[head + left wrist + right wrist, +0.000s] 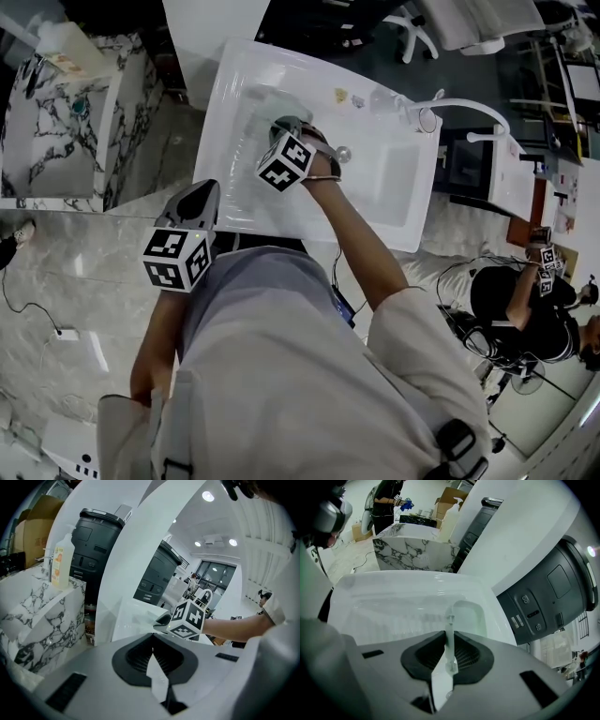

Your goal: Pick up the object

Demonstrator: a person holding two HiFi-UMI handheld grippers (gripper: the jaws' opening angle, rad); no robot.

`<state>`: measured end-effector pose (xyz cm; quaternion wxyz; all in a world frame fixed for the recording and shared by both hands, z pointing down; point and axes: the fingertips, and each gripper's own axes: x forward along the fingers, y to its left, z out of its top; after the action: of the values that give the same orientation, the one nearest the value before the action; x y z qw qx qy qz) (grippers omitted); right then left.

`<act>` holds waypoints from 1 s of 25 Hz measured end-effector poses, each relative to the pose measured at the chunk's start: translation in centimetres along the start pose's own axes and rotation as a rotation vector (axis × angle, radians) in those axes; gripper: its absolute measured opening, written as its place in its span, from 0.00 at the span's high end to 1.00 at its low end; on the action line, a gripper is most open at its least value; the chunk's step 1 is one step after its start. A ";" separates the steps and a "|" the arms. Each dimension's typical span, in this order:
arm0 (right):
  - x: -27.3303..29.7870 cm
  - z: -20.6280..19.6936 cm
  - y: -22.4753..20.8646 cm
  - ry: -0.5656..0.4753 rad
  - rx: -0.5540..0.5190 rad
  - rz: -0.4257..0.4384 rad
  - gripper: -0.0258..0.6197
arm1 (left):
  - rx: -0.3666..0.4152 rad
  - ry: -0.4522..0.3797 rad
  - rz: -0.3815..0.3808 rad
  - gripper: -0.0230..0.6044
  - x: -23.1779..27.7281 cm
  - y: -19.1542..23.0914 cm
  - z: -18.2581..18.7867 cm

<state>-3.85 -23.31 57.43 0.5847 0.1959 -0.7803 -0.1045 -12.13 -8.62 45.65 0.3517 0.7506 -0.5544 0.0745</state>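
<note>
My right gripper (450, 637) is shut on a thin, clear plastic object (450, 620). It stands edge-on between the jaws and widens into a pale greenish arched part beyond the tips. In the head view this right gripper (281, 127) reaches down into the left part of the white sink (394, 187), and its marker cube (286, 161) covers most of the object. My left gripper (204, 192) hangs near the sink's front left edge. In its own view the left gripper (153, 637) is shut with nothing between the jaws, pointing toward the right one's cube (188, 619).
A white faucet (459, 105) arches over the sink's right end. A marble counter (56, 141) with a soap bottle (62, 562) stands to the left. Dark grey machines (93, 550) sit behind the sink. Another person (525, 300) works at the right, with cables on the floor.
</note>
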 end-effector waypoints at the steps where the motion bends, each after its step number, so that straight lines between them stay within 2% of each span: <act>1: -0.2 0.0 0.1 -0.001 0.003 -0.001 0.87 | 0.003 0.000 -0.003 0.96 0.0 -0.1 0.0; 12: -1.7 -1.2 2.1 0.001 -0.004 0.002 0.87 | 0.022 -0.006 -0.008 0.96 -0.7 0.0 0.3; 25: -4.1 -2.6 4.3 -0.011 0.063 0.020 0.87 | 0.025 -0.016 -0.008 0.96 -1.4 -0.5 0.2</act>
<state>-1.16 -17.47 56.32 0.5751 0.2058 -0.7882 -0.0753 -12.30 -7.65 44.59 0.3383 0.7576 -0.5533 0.0739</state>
